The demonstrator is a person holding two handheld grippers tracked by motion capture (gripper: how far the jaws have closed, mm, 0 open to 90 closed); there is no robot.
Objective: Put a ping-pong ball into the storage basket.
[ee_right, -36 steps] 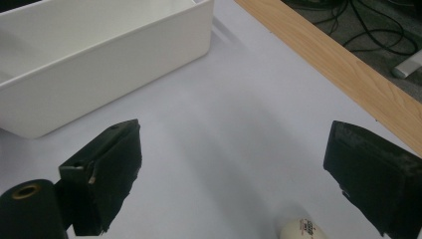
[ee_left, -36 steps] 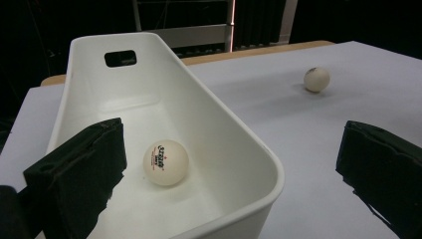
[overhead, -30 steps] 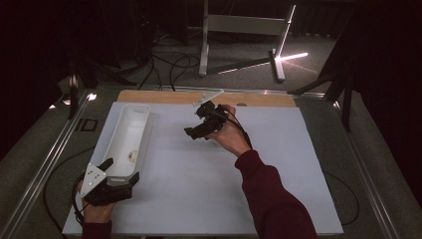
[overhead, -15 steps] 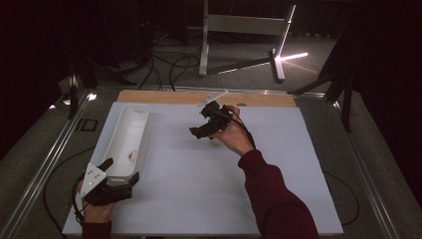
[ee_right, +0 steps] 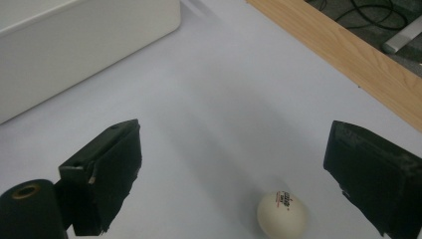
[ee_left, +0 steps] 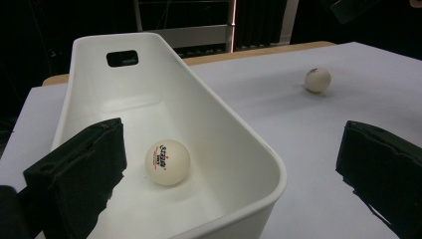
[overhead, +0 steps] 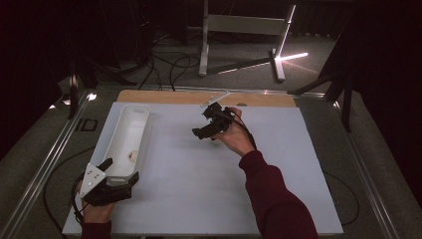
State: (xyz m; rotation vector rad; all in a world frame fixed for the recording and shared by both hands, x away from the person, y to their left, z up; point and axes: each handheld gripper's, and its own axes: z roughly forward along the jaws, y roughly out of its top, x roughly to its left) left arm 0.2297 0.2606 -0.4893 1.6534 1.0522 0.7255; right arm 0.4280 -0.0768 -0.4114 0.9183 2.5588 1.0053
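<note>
The right tool (ee_right: pixel 234 174) hangs low over the white bench (overhead: pixel 199 199), its jaws spread wide, and a small white plastic ball with a printed mark (ee_right: pixel 282 214) lies on the bench between them, touching neither. The left tool (ee_left: pixel 229 174) is spread across the near end wall of the long white plastic tub (ee_left: pixel 234 149). A second white ball (ee_left: pixel 167 162) rests inside the tub.
</note>
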